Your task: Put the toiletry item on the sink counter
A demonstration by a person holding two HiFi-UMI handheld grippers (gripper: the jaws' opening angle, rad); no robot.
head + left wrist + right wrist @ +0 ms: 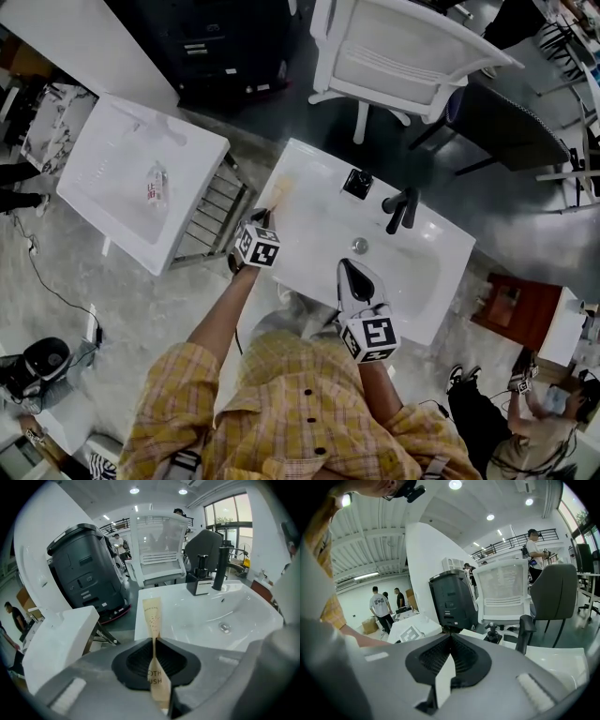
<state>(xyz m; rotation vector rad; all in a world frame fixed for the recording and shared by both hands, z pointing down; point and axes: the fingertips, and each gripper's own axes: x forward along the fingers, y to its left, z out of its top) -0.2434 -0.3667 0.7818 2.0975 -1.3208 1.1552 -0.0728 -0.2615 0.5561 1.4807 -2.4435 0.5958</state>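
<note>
Left gripper (154, 640) jaws are nearly closed, clamped on a thin tan paper toothbrush packet (152, 613). It's pinched edge-on in the middle, w/ the top sticking out past the jaws and the printed end hanging back behind them. Right gripper (450, 638) jaws are closed tip to tip w/ nothing in them, and it hangs over the near side of the basin.

Rest of the scene, big to small:
- Sink counter (319, 211), white, w/ the basin sunk into it, right in front of the person.
- Second white basin unit (108, 141) off to the left on a metal frame, separate from the main one, w/ a small clear packet (156, 186) lying in it.
- White mesh-back chair (403, 42) on the far side of the counter.
- Black bin-looking thing (89, 569) far left, next to the chair.
- Black tap (401, 208) at the far edge of the basin.
- Black pump dispenser (357, 182) just left of the tap, standing upright on the counter.
- Drain (360, 246) in the middle of the basin.

As for the toiletry item: the toothbrush packet is in the left jaws at the far-left corner of the sink counter, roughly upright. Can't tell if its lower end is touching the counter or not; head view is too small there and the jaws cover it in the left gripper view.
</note>
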